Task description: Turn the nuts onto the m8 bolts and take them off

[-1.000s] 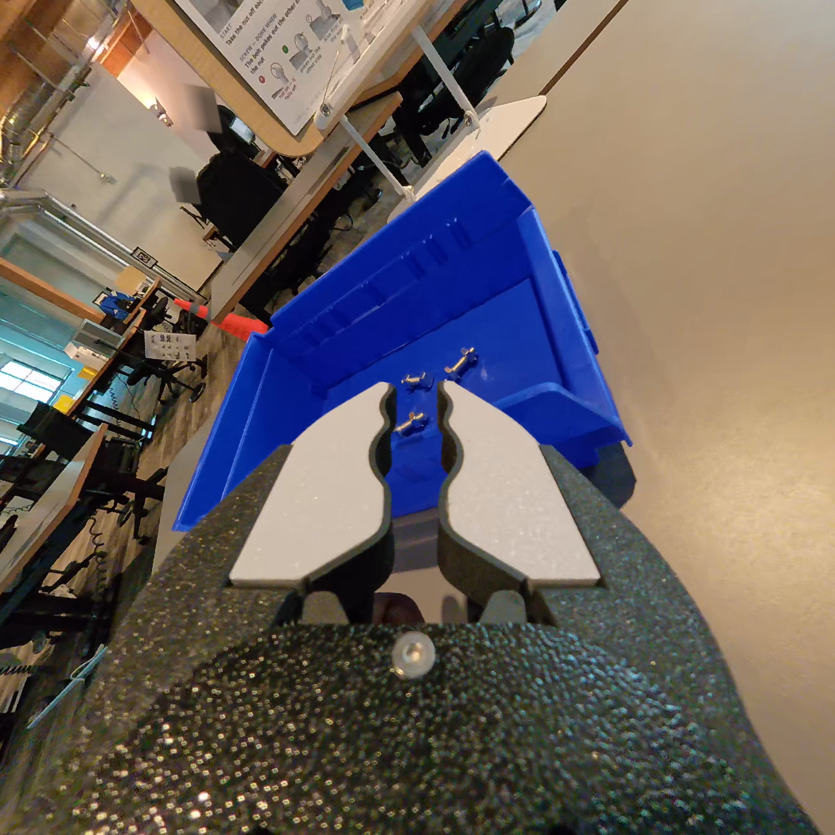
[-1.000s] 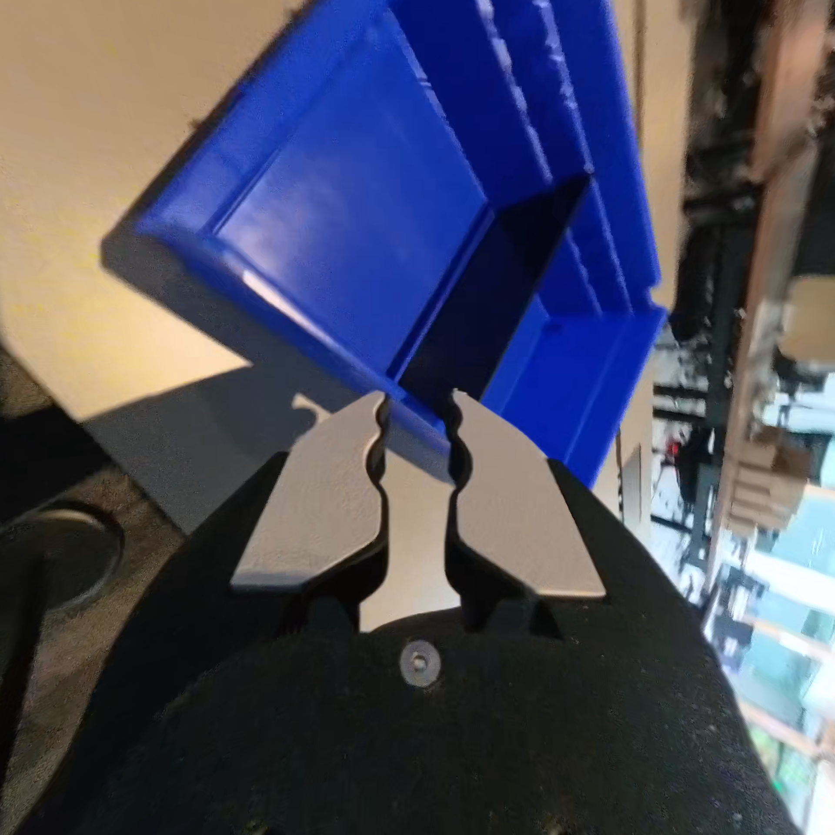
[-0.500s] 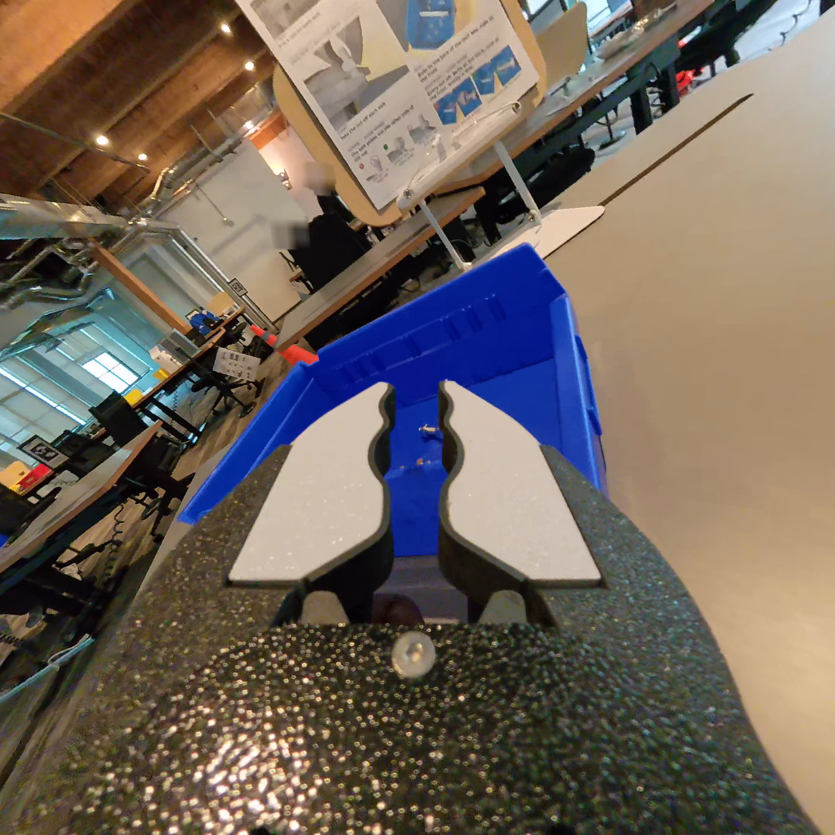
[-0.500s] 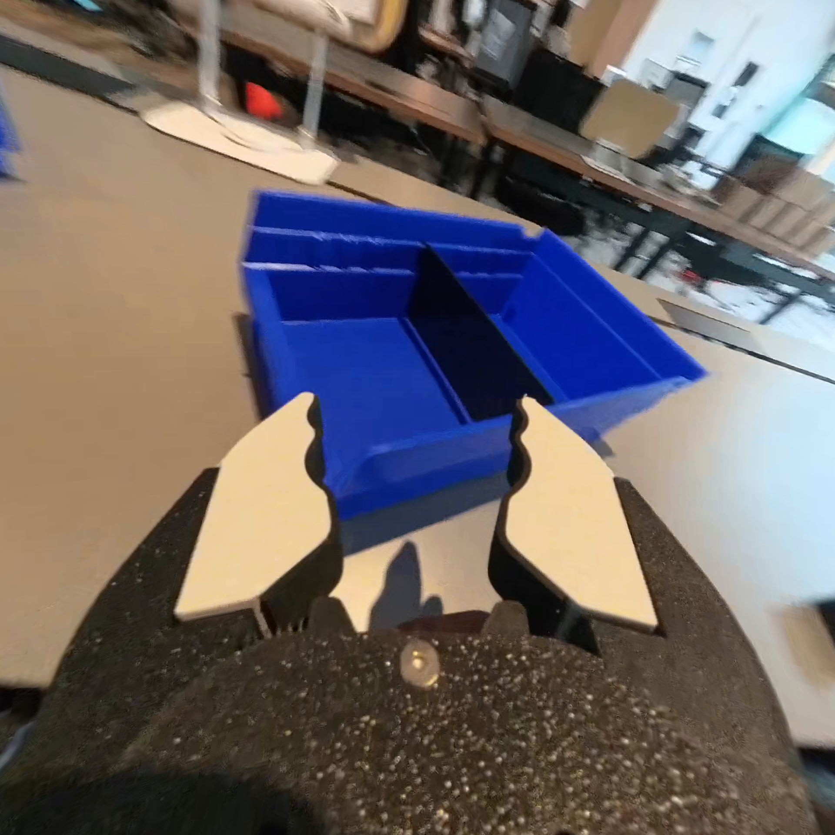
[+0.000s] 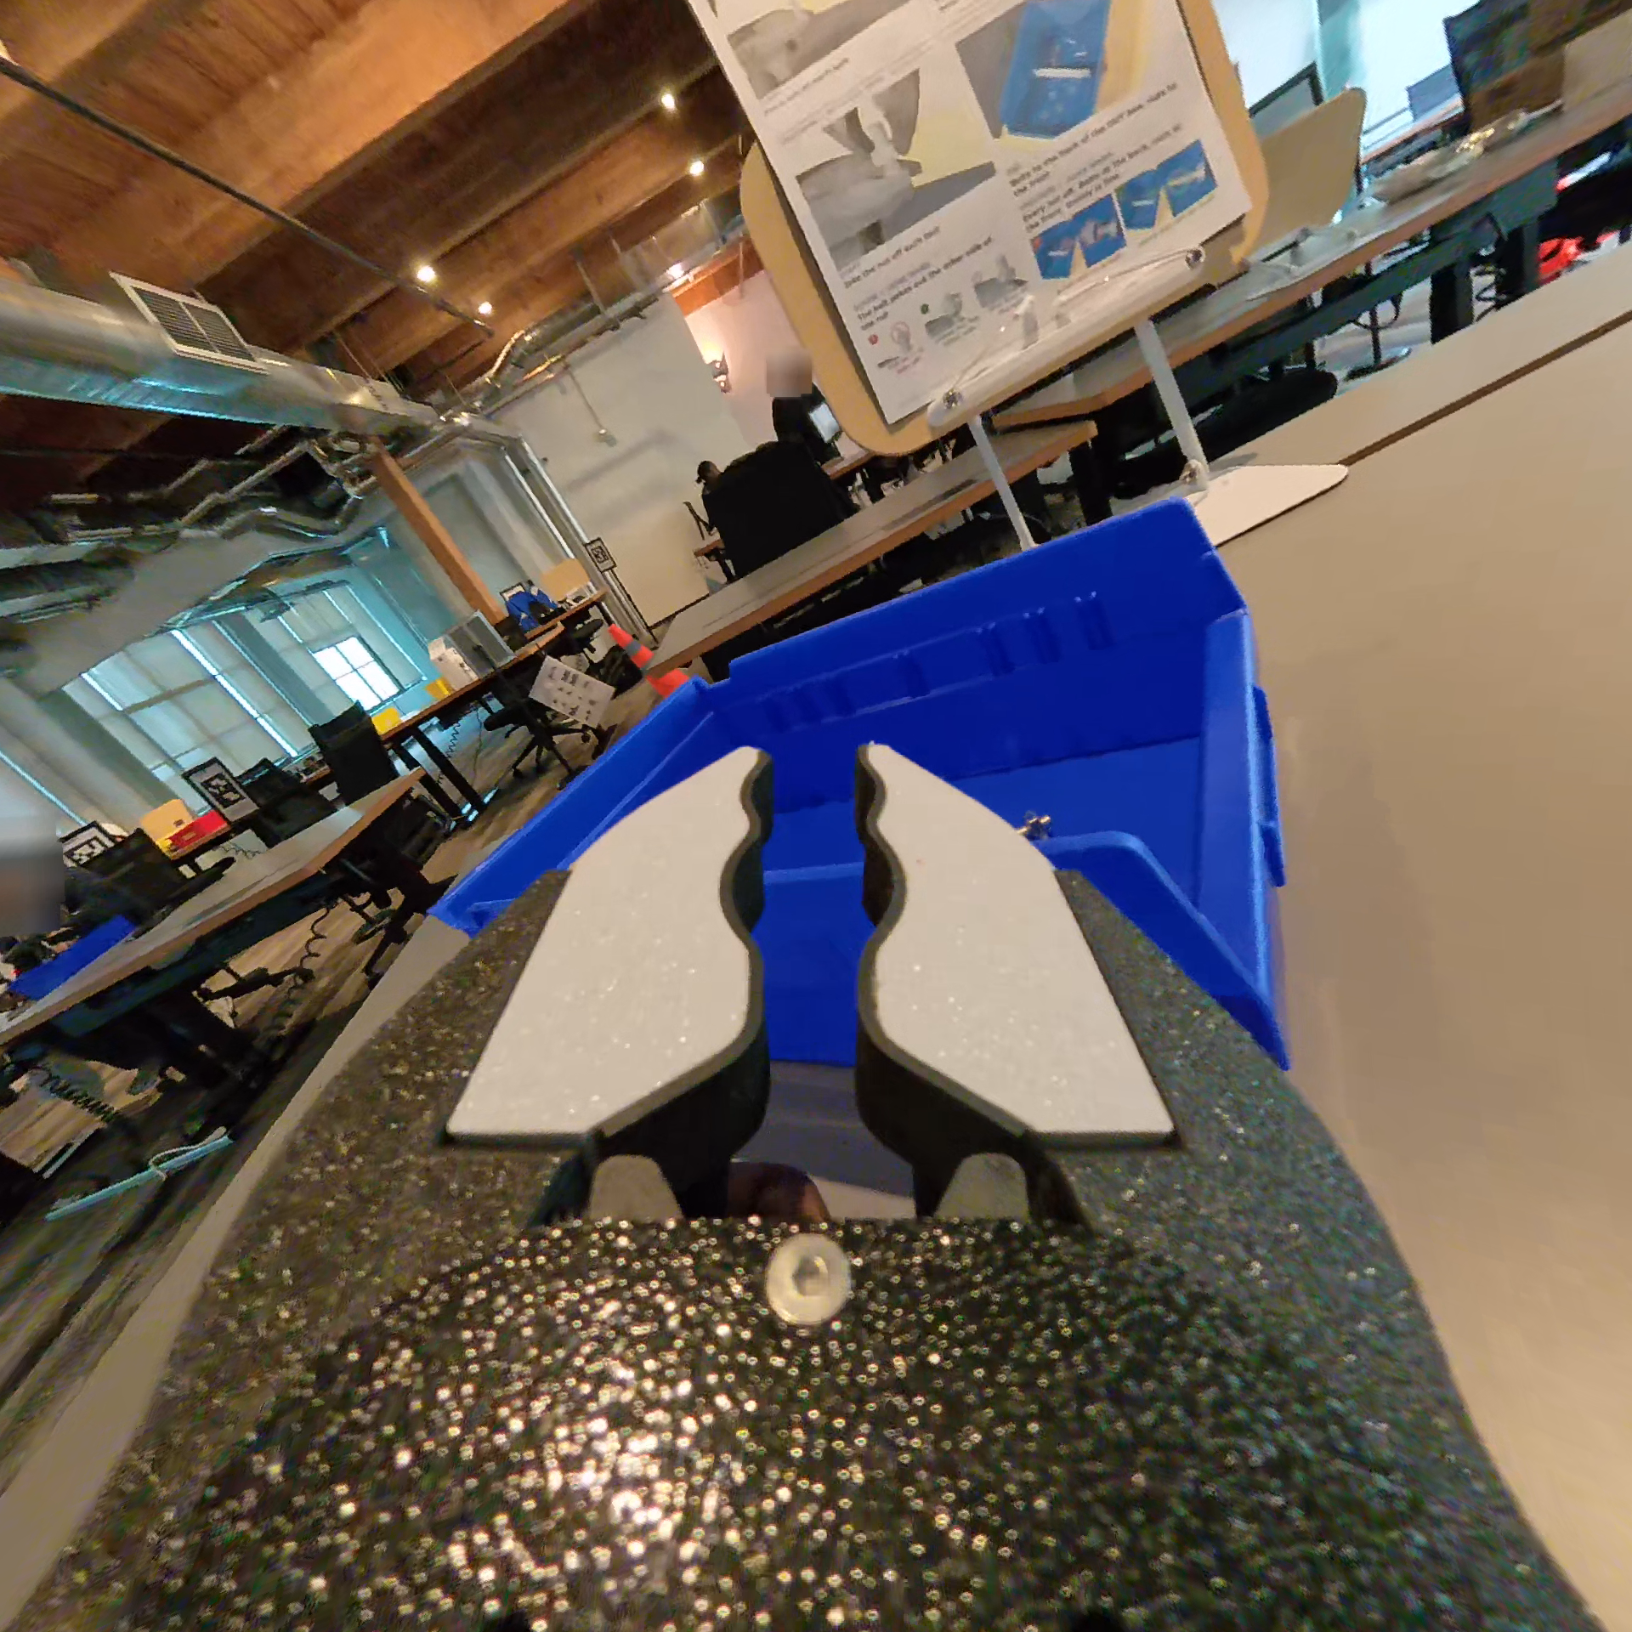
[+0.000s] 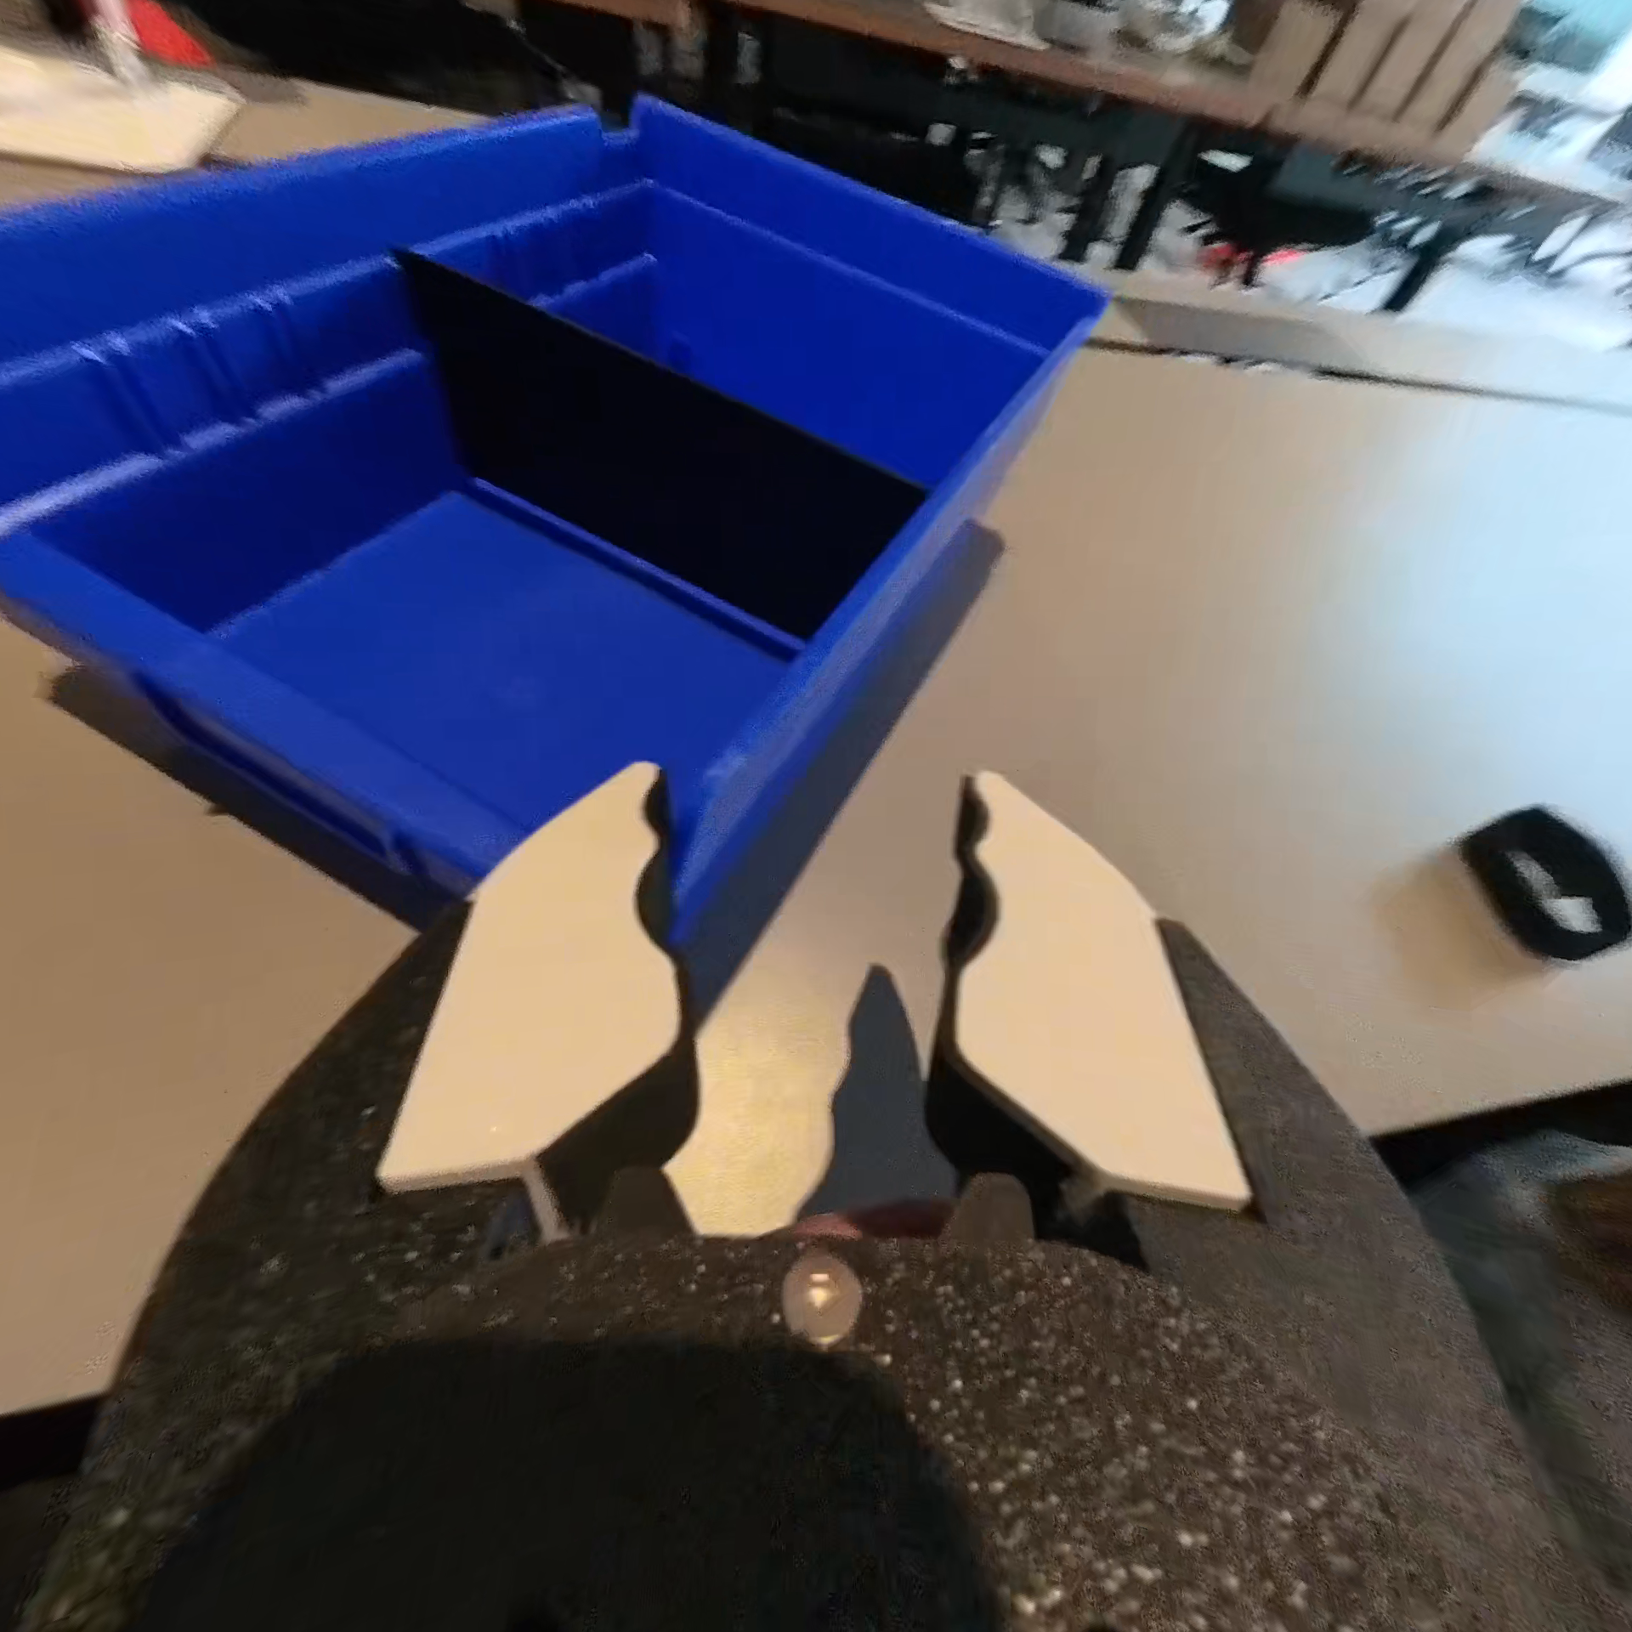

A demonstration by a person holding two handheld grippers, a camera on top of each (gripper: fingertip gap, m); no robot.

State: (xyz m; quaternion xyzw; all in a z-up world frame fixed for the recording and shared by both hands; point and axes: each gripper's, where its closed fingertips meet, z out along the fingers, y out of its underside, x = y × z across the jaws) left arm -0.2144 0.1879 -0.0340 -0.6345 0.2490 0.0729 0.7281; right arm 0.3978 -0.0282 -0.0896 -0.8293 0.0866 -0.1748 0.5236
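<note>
Bins sit on a beige table [image 5: 1457,795], one before each gripper. From the left wrist view, the left gripper [image 5: 812,768] hangs low at the near wall of a blue bin [image 5: 1104,698], its fingers [image 5: 645,954] drawn close with only a narrow gap between them and nothing held there. Just past the right fingertip, a small silver bolt [image 5: 1035,825] peeks over the bin's front lip, lying inside the bin; whether a nut sits on it is too small to tell. Behind this bin stands a sign board [image 5: 998,194] on a white stand, with desks and chairs farther back in the room and a person at one of them. From the right wrist view, which is blurred, the right gripper [image 6: 812,786] hovers above the table at the near corner of a second blue bin [image 6: 839,371], fingers [image 6: 1069,998] spread wide apart and empty. A dark divider [image 6: 653,442] splits this bin into two compartments; the near one shows only bare blue floor, and the far one is mostly hidden. To the right on the table lies a black object [image 6: 1545,892], too blurred to name.
</note>
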